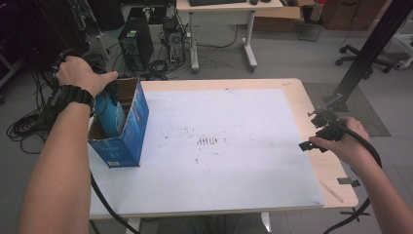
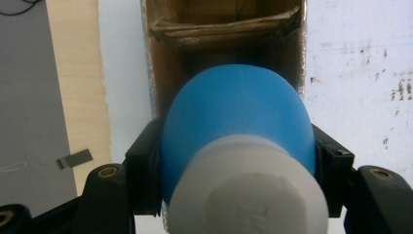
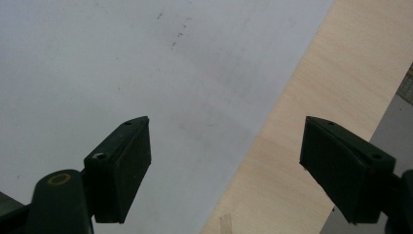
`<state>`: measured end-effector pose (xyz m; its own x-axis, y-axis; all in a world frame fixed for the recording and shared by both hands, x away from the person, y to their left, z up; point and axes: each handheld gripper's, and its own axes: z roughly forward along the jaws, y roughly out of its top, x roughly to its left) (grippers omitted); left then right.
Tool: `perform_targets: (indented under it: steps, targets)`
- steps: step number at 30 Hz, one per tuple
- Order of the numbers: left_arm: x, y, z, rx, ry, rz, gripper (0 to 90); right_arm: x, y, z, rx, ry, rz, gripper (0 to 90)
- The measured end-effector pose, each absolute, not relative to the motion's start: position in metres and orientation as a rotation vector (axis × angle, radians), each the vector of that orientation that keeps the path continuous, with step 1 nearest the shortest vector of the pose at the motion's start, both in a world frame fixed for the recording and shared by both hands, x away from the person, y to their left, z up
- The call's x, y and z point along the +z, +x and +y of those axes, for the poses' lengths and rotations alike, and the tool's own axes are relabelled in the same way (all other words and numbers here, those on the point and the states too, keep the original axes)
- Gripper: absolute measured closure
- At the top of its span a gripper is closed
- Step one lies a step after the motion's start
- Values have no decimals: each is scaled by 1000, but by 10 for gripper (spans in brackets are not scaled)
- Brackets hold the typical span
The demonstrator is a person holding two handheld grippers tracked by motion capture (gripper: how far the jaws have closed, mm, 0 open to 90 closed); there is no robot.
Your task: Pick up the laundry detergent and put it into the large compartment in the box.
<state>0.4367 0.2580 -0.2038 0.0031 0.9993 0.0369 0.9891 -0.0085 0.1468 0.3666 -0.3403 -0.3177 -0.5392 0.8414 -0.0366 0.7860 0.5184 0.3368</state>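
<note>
A blue bottle (image 1: 109, 115) with a white cap (image 2: 248, 195) stands partly inside an open blue cardboard box (image 1: 130, 132) at the table's left side. My left gripper (image 2: 238, 161) is shut on the bottle's body, one black jaw on each side, and looks down into the box's brown inside (image 2: 170, 63). In the high view a hand with a black wrist strap covers most of the left gripper (image 1: 112, 90) above the box. My right gripper (image 1: 315, 131) rests at the table's right edge. The right gripper (image 3: 234, 161) is open, with nothing between its jaws.
A white mat (image 1: 234, 170) with dark smudges covers most of the wooden table (image 1: 319, 105). Strips of tape (image 1: 348, 182) lie at the front right corner. Computer towers (image 1: 134, 41), cables, another desk and an office chair (image 1: 363, 53) stand on the floor behind.
</note>
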Motion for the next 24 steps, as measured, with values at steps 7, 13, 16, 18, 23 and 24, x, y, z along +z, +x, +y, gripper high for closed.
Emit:
perform_targets:
  steps: [7, 13, 16, 18, 23, 24]
  targets:
    - [-216, 438, 258, 181, 2173, 2158, 375, -320, 366, -340, 413, 1390, 2566, 191]
    - [-228, 440, 258, 169, 2173, 2156, 375, -321, 366, -340, 410, 1393, 2568, 191]
    - [-233, 441, 258, 166, 2178, 2158, 375, -322, 367, -340, 407, 1394, 2569, 191]
    - [-236, 442, 257, 157, 2181, 2160, 375, -323, 367, -341, 407, 1395, 2569, 191]
    - [-245, 443, 258, 149, 2186, 2160, 375, -324, 367, -342, 401, 1398, 2571, 191]
    - [-246, 443, 258, 144, 2194, 2160, 375, -324, 366, -342, 400, 1397, 2572, 191]
